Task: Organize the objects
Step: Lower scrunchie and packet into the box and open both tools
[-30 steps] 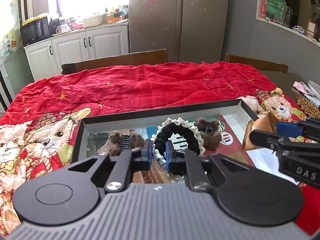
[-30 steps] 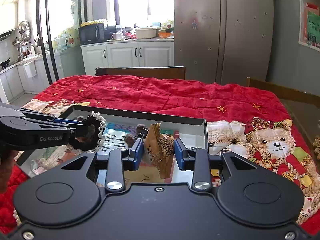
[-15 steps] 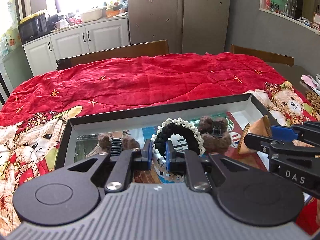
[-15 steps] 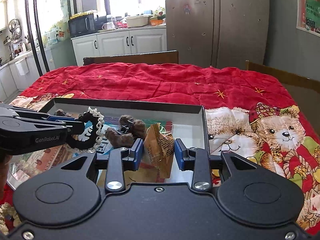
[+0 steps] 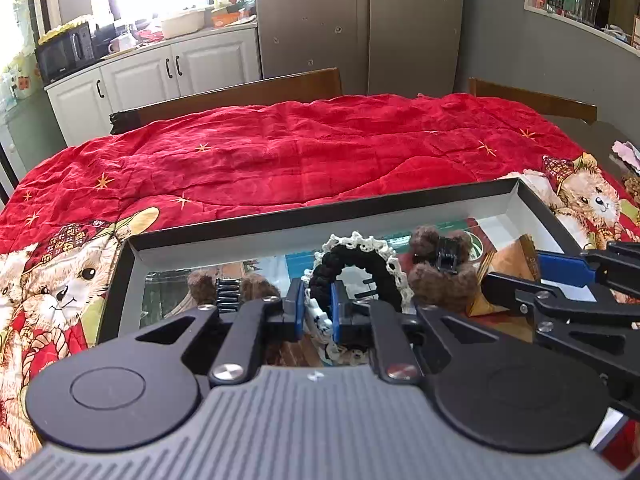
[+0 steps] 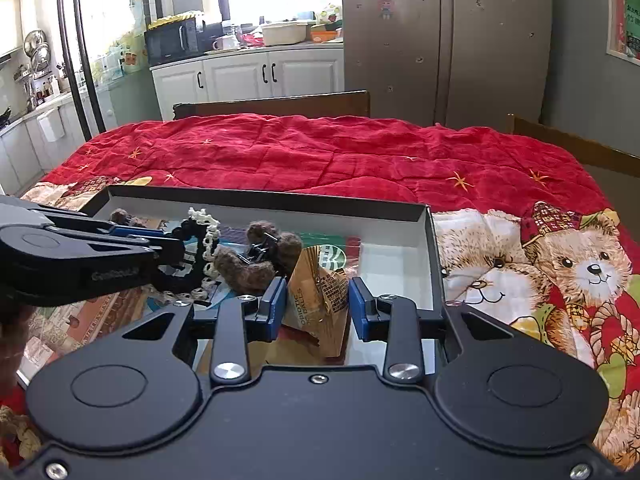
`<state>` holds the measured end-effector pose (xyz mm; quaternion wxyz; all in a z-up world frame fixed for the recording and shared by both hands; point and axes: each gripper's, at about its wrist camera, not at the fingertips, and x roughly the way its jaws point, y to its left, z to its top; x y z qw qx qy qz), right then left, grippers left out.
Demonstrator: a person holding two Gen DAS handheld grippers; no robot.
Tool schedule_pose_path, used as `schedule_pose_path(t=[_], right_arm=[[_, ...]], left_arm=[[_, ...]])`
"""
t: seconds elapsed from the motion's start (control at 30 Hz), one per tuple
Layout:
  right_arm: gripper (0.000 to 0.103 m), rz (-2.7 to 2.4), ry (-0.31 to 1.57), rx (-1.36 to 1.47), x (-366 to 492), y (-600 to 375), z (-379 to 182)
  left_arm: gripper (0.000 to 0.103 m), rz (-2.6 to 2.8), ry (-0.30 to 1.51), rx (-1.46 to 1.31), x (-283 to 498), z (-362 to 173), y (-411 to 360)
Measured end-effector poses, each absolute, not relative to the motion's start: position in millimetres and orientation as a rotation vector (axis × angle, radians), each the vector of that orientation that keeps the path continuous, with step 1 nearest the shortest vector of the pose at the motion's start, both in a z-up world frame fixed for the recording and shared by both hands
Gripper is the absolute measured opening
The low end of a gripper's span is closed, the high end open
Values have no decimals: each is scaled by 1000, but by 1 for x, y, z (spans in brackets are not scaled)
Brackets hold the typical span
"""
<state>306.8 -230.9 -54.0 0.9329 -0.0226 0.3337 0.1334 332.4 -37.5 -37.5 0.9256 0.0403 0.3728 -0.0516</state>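
Note:
My left gripper [image 5: 316,312] is shut on a black scrunchie with white lace trim [image 5: 356,260] and holds it over the black-rimmed tray [image 5: 320,210]. It also shows in the right wrist view [image 6: 202,256]. My right gripper [image 6: 318,306] is shut on a gold snack packet [image 6: 320,292], held over the tray's right part [image 6: 434,248]; the packet shows in the left view [image 5: 508,268]. A brown fuzzy hair clip [image 5: 440,272] lies in the tray between the grippers. A second brown clip [image 5: 228,286] lies at the tray's left.
The tray sits on a red bear-print cloth [image 6: 320,152] over the table. Wooden chair backs [image 6: 280,104] stand at the far edge and the right side. Small items [image 5: 628,160] lie off the cloth at far right.
Both grippers have moved forward and lower over the tray, still holding the scrunchie and the packet. The brown clip now appears closer between them.

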Motion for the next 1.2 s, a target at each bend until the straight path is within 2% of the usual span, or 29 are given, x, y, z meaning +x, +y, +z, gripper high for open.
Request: schedule_pose_path(t=[0.43,0.53,0.73,0.9,1.03,1.2], right_arm=[[33,276,692,-62,310,-229,-55],[33,277,691,-68,311,-229,-55],[33,276,693,-68,311,-229,-55],[34,274,691,-65,311,-229,-55],[44,279,680,-55,308,-231,-54],[49,287,669,-57,303,-230,-51]], left_arm=[[19,-103,782,82,336,-43,-37],[23,-103,782,84,335,-43,-37],[41,-110,778,91,336,-43,-37],[45,-109,770,91,335,-42,-37],[54,-113,765,88,332,-39,-37],[60,-136,747,91,323,-29,-39]])
